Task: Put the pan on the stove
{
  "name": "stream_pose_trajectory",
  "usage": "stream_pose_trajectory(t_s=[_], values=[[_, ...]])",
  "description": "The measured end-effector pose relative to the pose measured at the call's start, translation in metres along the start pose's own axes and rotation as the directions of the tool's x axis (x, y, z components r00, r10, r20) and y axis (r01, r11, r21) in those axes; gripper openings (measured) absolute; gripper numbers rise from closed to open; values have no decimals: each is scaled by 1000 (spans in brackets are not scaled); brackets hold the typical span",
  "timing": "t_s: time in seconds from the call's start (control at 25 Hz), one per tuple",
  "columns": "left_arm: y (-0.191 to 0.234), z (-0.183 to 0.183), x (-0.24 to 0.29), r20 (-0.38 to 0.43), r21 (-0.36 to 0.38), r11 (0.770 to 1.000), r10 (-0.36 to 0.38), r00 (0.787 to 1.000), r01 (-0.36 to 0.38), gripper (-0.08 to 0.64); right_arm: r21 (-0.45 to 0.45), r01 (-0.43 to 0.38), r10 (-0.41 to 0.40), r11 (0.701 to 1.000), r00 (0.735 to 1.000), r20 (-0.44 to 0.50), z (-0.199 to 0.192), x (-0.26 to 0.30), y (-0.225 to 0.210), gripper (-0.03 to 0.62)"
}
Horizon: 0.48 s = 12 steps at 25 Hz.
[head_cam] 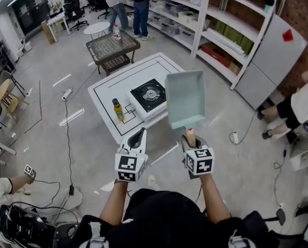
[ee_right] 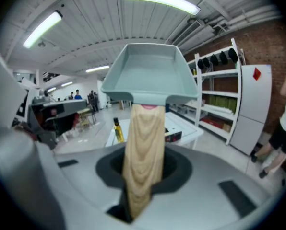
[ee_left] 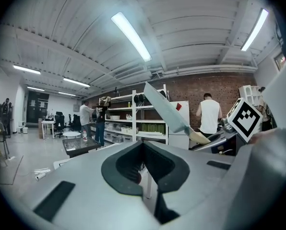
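A square pale-green pan (head_cam: 185,99) with a wooden handle (head_cam: 190,135) hangs in the air, and my right gripper (head_cam: 191,140) is shut on that handle. In the right gripper view the pan (ee_right: 150,75) is upright above the handle (ee_right: 143,162). The black stove (head_cam: 150,94) sits on the white table (head_cam: 107,87), below and left of the pan. My left gripper (head_cam: 140,136) hovers beside the right one with its jaws together and nothing in them. In the left gripper view the pan (ee_left: 164,109) shows edge-on to the right.
A yellow oil bottle (head_cam: 117,109) stands on the table left of the stove. A dark low table (head_cam: 112,46) lies beyond. Two people (head_cam: 141,4) stand by the long shelving (head_cam: 221,30). Another person (head_cam: 304,105) stands at the right by a white cabinet (head_cam: 270,61). A cable (head_cam: 67,138) runs along the floor.
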State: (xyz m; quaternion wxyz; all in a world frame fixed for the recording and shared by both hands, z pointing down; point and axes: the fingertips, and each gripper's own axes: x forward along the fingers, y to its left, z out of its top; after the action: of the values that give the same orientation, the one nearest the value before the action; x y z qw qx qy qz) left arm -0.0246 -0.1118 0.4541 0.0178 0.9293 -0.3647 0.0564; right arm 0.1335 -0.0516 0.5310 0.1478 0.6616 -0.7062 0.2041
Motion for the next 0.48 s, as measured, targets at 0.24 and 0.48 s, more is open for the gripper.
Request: stream_pose_trajectory(t_s=[0.24, 0.48], values=[[49, 3, 41, -3, -10, 1000, -18, 1000, 18, 25, 11, 17, -17, 1000, 1000, -13, 29, 55, -1, 84], [88, 3, 70, 8, -23, 999, -29, 1000, 29, 25, 18, 34, -33, 999, 999, -28, 48, 97, 3, 84]])
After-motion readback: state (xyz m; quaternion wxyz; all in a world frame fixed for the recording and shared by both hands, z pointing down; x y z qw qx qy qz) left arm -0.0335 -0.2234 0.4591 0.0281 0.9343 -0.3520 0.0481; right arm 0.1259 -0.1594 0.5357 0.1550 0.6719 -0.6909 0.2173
